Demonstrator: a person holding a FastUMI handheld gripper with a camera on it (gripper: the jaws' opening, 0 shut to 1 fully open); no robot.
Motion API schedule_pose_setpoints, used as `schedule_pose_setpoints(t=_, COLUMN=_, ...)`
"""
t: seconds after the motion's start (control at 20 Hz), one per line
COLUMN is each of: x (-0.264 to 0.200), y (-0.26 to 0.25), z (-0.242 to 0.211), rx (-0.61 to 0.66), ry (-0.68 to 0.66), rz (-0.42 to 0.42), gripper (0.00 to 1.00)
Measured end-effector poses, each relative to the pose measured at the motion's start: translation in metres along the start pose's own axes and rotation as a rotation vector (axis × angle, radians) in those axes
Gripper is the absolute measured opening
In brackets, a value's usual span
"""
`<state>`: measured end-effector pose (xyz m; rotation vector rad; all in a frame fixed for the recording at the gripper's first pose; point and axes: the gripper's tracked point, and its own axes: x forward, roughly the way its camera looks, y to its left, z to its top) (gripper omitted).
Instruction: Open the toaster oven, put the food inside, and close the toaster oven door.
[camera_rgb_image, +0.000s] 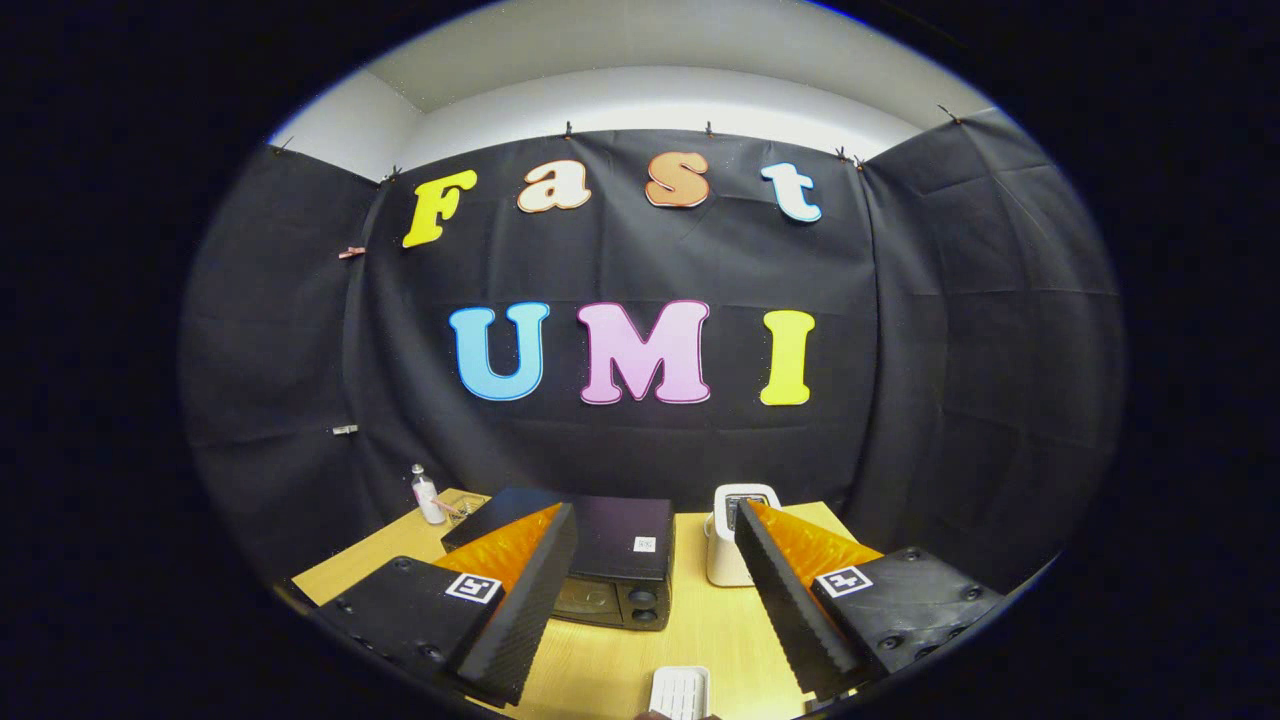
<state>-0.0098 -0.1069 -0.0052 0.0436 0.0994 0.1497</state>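
Observation:
A black toaster oven (610, 565) stands on the wooden table (700, 630), beyond and between my fingers, its door shut and two knobs showing at its right side. A small white ribbed dish (680, 692) lies on the table nearer to me, between the fingertips; what it holds is cut off from sight. My gripper (655, 600) hangs well above the table, open wide, with nothing between its fingers. The left finger overlaps the oven's left part.
A white appliance (735, 535) stands right of the oven, close to the right finger. A small white bottle (427, 497) sits at the table's far left corner. Black cloth walls close the booth behind and at both sides.

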Motion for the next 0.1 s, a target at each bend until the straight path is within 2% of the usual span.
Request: schedule_pose_setpoints(t=0.1, x=-0.0004, y=0.0003, z=-0.0014, rx=0.006, ry=0.005, rz=0.005, gripper=0.98)
